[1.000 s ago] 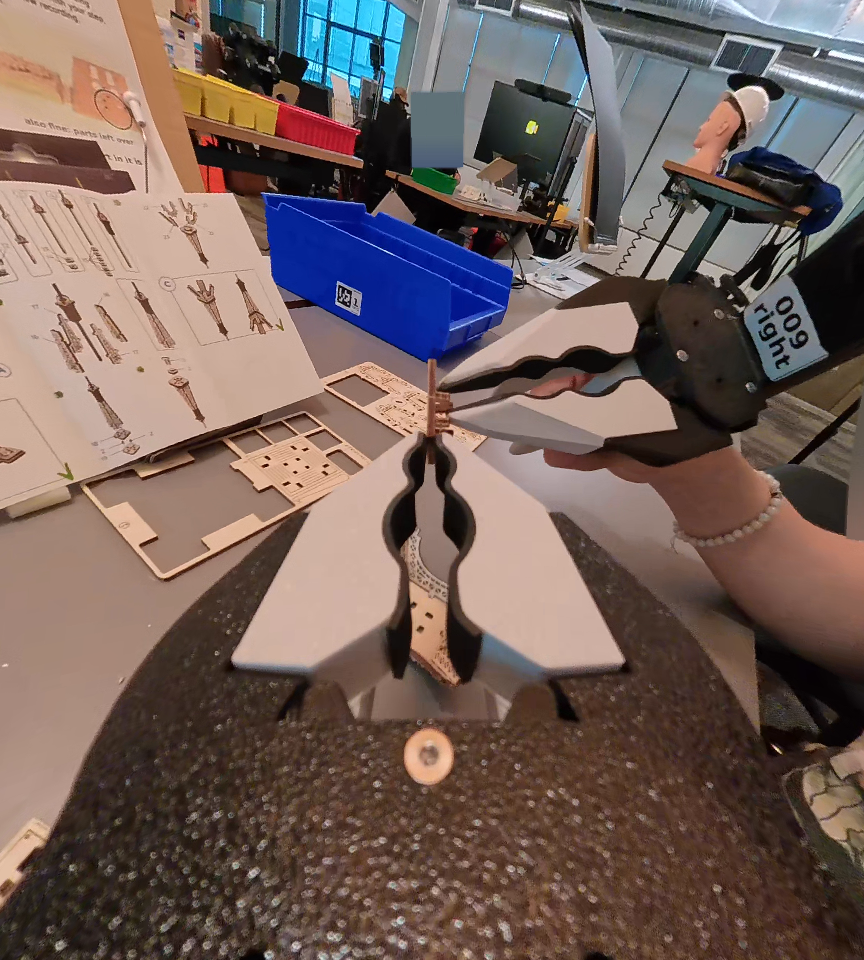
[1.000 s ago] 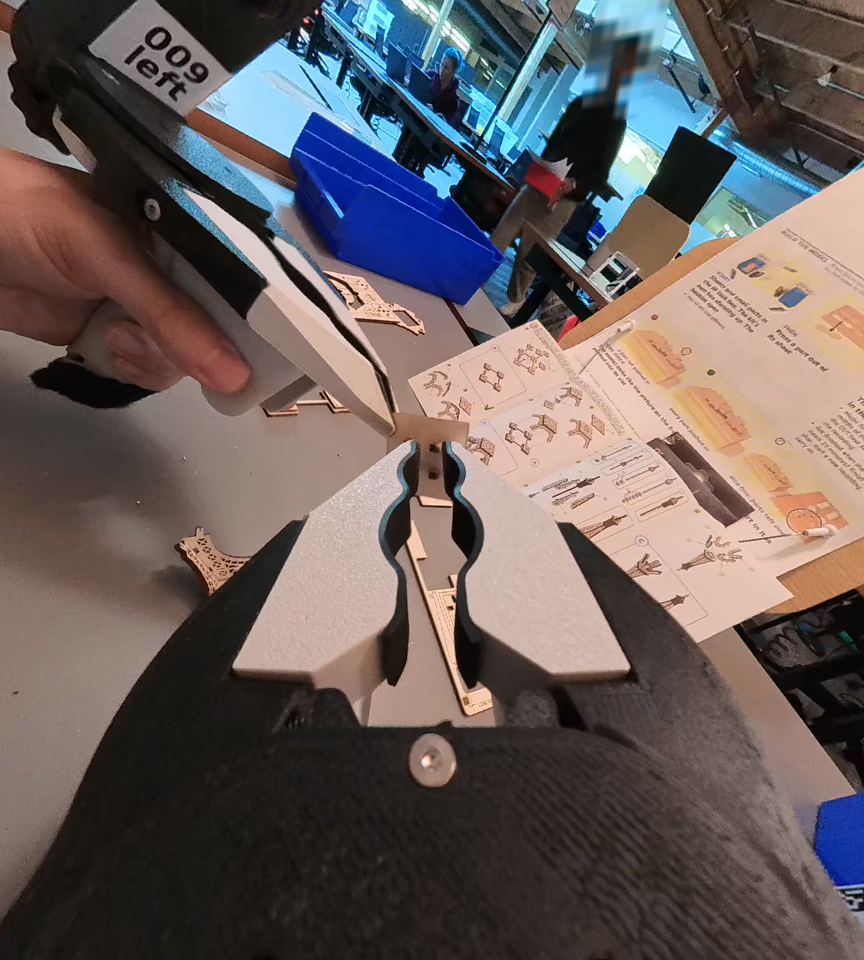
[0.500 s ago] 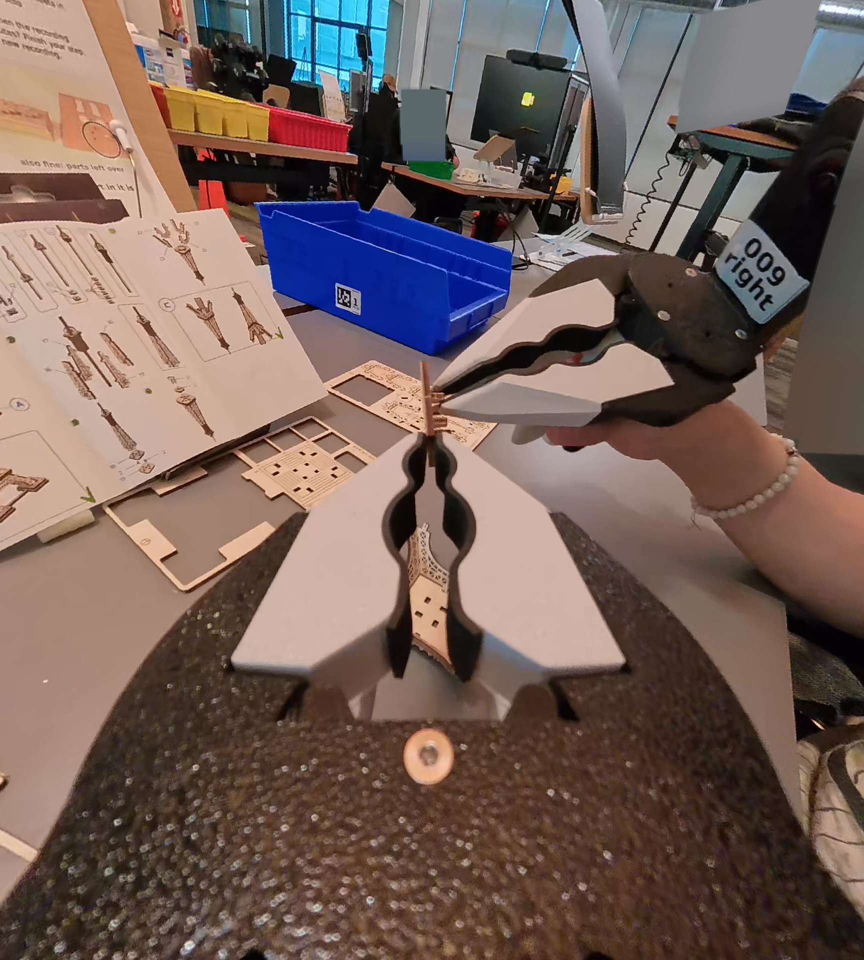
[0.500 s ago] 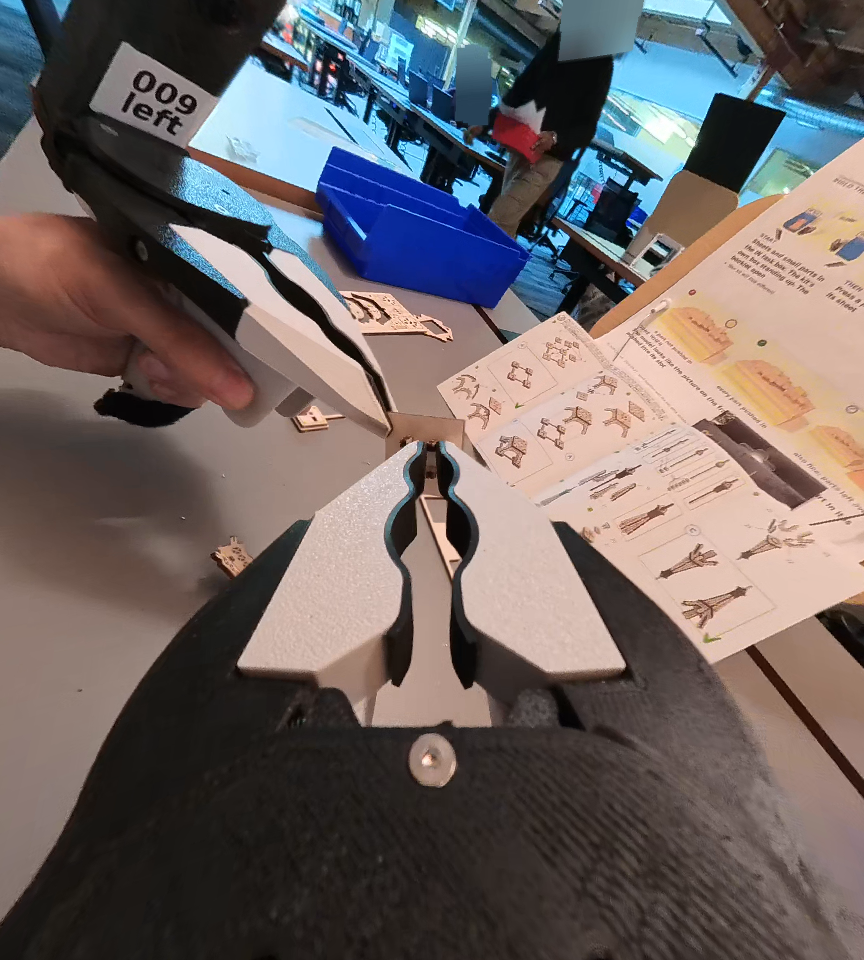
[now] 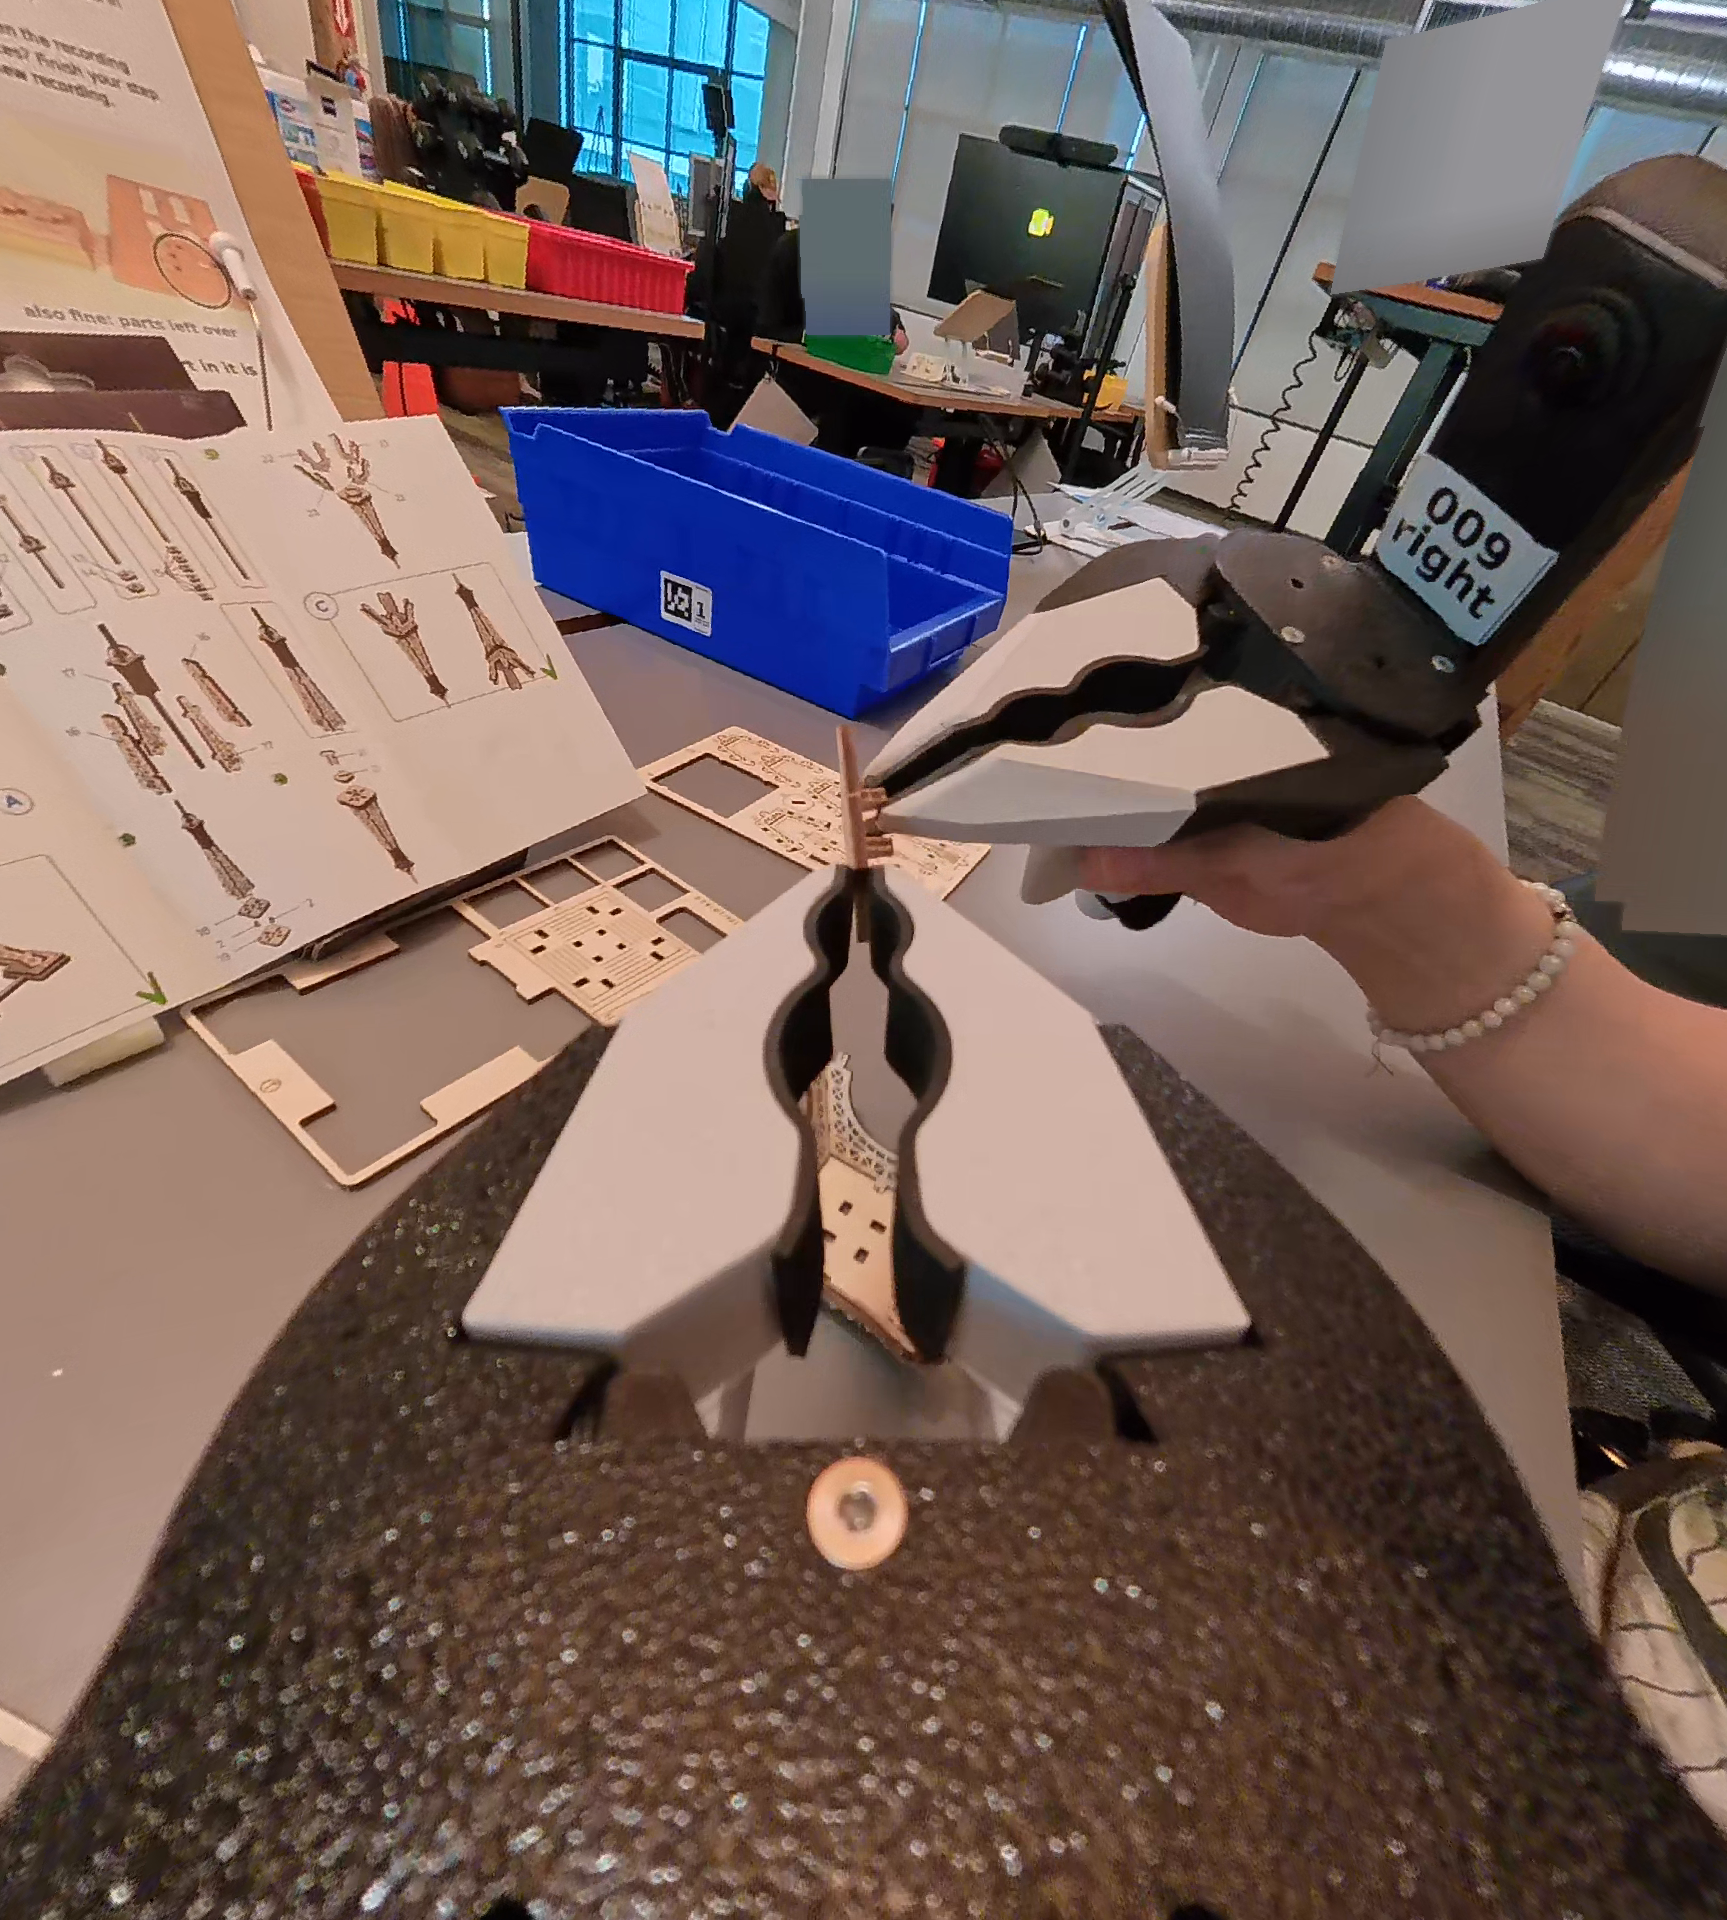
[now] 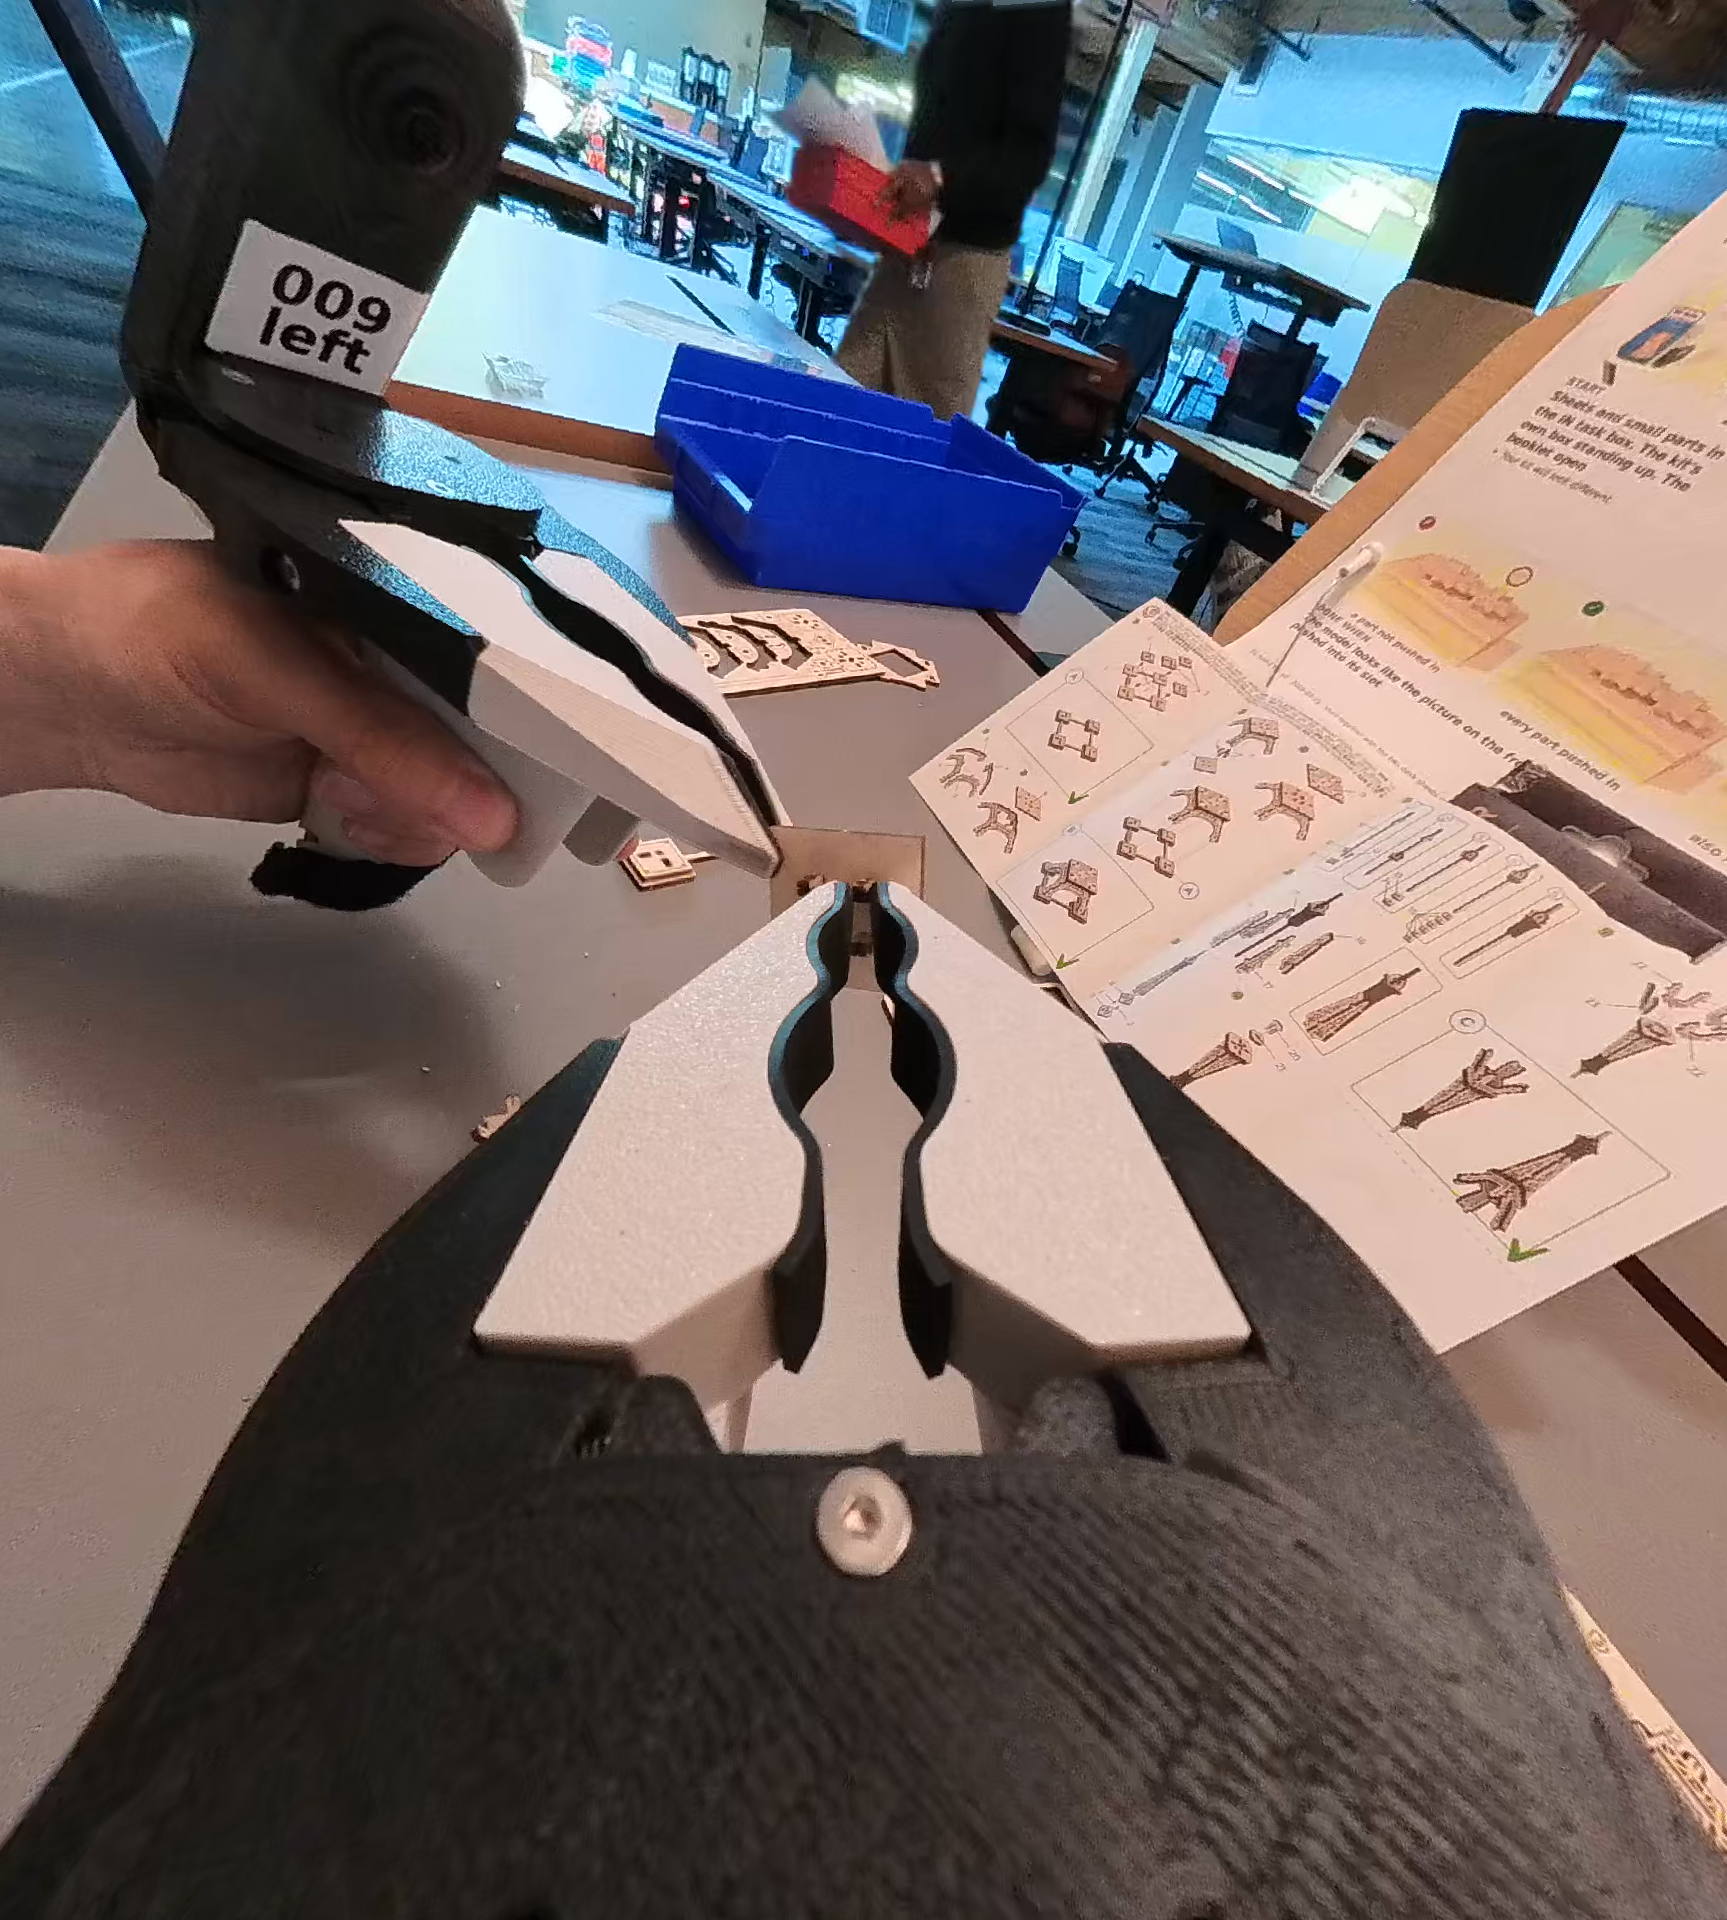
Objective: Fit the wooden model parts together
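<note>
— Since a second ago the right claw (image 5: 874, 816) has tipped higher in the left wrist view, its tips staying at the same small piece. And the bin?

— Same spot: the blue bin (image 5: 765, 551) sits at the far side of the table (image 5: 111, 1299), well apart from both claws. Nothing shows inside it from either view.

— Where are the parts?

— The left claw (image 5: 857, 904) is clamped on a flat wooden plate (image 6: 864, 854), held on edge above the table. From its own camera the plate looks like a thin upright strip rising just past the fingertips; from the right wrist view it is a small square face.

— And the other claw?

— Closed on a small notched wooden piece (image 5: 871, 821), its tips touching the plate's side. Whether the piece is fully seated, I cannot tell.

— Anything else nearby?

— Punched-out wooden sheets (image 5: 526, 956) lie flat beyond the claws, beside the open instruction booklet (image 5: 215, 675). A lattice tower part (image 5: 854, 1195) lies on the table beneath the left claw.
</note>
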The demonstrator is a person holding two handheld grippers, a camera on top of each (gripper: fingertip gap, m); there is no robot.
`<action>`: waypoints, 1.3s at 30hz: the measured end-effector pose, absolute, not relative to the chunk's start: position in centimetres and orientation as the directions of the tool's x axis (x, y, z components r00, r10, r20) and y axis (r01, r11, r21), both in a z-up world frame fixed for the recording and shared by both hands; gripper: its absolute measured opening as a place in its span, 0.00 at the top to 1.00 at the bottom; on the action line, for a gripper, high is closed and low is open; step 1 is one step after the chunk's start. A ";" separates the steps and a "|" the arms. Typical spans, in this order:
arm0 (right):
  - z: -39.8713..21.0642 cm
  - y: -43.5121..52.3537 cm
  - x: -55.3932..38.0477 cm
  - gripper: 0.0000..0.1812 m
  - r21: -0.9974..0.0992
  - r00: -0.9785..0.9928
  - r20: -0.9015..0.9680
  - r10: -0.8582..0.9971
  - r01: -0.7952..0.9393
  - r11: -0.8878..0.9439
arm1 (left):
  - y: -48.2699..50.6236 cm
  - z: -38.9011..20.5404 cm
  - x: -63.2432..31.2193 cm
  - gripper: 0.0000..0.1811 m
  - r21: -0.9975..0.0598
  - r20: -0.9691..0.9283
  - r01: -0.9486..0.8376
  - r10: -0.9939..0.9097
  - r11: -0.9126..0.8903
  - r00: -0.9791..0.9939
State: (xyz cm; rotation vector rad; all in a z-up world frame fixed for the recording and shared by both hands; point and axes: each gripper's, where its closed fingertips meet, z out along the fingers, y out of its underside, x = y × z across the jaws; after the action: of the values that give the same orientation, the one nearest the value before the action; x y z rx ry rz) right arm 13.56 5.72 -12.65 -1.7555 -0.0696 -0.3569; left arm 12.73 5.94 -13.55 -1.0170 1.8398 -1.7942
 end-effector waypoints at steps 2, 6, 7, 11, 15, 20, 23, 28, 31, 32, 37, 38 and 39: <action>-13.0 5.7 13.5 0.99 -0.940 0.947 0.288 -0.141 0.251 -0.231 | 6.0 -13.9 12.8 1.00 -0.972 0.192 -0.231 -0.728 -0.048 -0.658; -13.7 4.9 14.1 0.87 -0.910 0.932 0.339 -0.129 0.291 -0.294 | 6.7 -15.3 13.1 1.00 -0.968 0.067 -0.230 -0.786 0.097 -0.614; -13.8 4.7 14.1 0.87 -0.910 0.935 0.334 -0.122 0.286 -0.299 | 6.7 -15.6 13.1 1.00 -0.964 0.025 -0.226 -0.797 0.140 -0.603; -13.9 4.7 14.7 0.92 -0.931 0.944 0.283 -0.168 0.227 -0.287 | 6.6 -16.0 13.3 1.00 -0.926 -0.195 -0.169 -0.813 0.337 -0.549; -14.7 5.2 13.3 0.76 -0.968 0.995 0.070 -0.073 0.051 -0.246 | 6.6 -15.4 13.3 1.00 -0.864 -0.411 -0.075 -0.783 0.499 -0.467; -12.5 4.2 14.6 0.74 -0.996 0.992 -0.069 -0.105 -0.074 -0.040 | 5.4 -14.2 12.5 1.00 -0.873 -0.432 -0.002 -0.775 0.488 -0.462; -10.8 3.8 13.9 0.71 -0.999 0.997 -0.039 -0.074 -0.036 0.036 | 5.0 -12.8 12.2 1.00 -0.990 -0.030 -0.099 -0.830 0.103 -0.557; -10.1 4.3 12.4 0.70 -0.965 0.958 0.261 -0.118 0.255 -0.065 | 6.3 -11.8 12.4 1.00 -0.889 0.456 -0.277 -0.663 -0.364 -0.593; -10.2 4.8 12.2 0.70 -0.936 0.927 0.345 -0.148 0.329 -0.122 | 5.9 -11.4 12.1 1.00 -0.839 0.538 -0.314 -0.585 -0.445 -0.608; -10.5 5.0 12.2 0.70 -0.925 0.917 0.371 -0.148 0.350 -0.149 | 5.6 -11.2 12.0 1.00 -0.833 0.544 -0.317 -0.568 -0.453 -0.618; -10.7 5.1 12.5 0.71 -0.878 0.864 0.469 -0.186 0.431 -0.208 | 4.7 -10.5 11.6 1.00 -0.855 0.504 -0.280 -0.573 -0.436 -0.646; -10.6 5.1 12.7 0.71 -0.872 0.854 0.481 -0.200 0.442 -0.212 | 4.6 -10.5 11.6 1.00 -0.863 0.492 -0.272 -0.584 -0.426 -0.646; -10.6 5.0 12.8 0.72 -0.864 0.845 0.494 -0.203 0.452 -0.220 | 4.5 -10.4 11.6 1.00 -0.871 0.479 -0.261 -0.595 -0.417 -0.646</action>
State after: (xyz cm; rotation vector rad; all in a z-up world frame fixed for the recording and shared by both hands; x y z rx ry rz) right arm 12.77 4.99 -10.60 -1.6909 -0.1952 -0.6093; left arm 11.62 4.53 -10.37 -1.1892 1.5484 -2.1642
